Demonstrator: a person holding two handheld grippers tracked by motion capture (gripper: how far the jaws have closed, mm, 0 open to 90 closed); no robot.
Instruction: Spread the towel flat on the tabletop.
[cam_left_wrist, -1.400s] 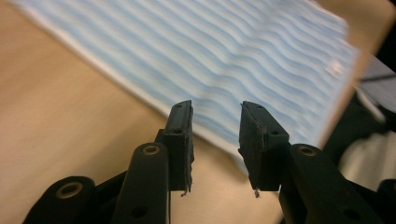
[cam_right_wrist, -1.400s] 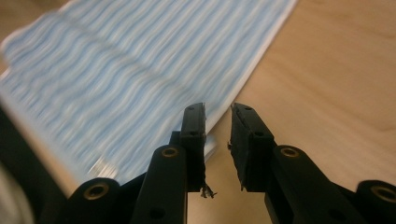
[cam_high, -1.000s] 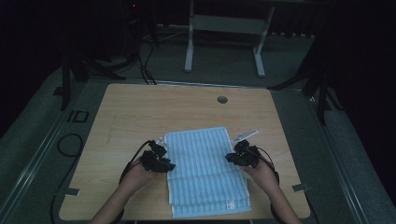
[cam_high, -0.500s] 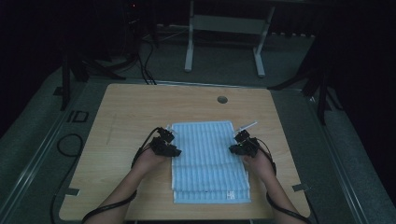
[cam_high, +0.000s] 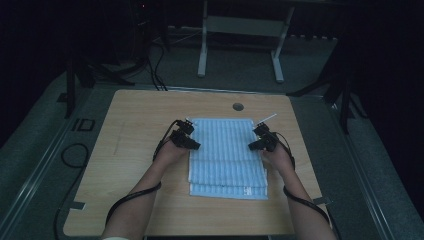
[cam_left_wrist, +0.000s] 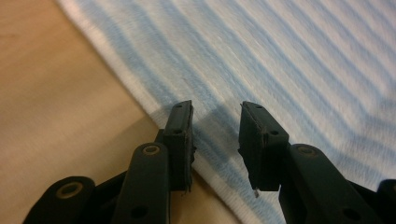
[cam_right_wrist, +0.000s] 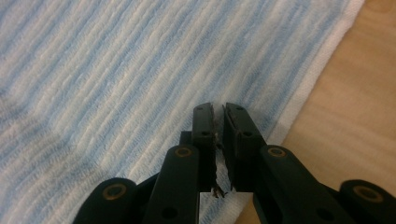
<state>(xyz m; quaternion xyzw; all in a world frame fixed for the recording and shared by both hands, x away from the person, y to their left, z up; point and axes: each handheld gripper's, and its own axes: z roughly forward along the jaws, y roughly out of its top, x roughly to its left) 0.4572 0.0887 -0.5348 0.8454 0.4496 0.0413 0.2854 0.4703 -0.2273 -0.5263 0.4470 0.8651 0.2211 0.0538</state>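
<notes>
Striped towel (cam_high: 226, 150) lies under both grippers: left gripper (cam_left_wrist: 215, 122) spread apart over its edge, right gripper (cam_right_wrist: 218, 122) pinched together, clamping nothing clearly.

Both tongs have moved farther up the towel (cam_high: 226, 150), whose top layer now reaches farther back.

Little can be read here. The floor to the left of the wooden table (cam_high: 135, 130) carries a dark marking (cam_high: 83, 124) that looks like the letters "ID". The striped towel (cam_high: 225, 150) bears a small white tag (cam_high: 247, 190) near its front edge, its print too small to read.
</notes>
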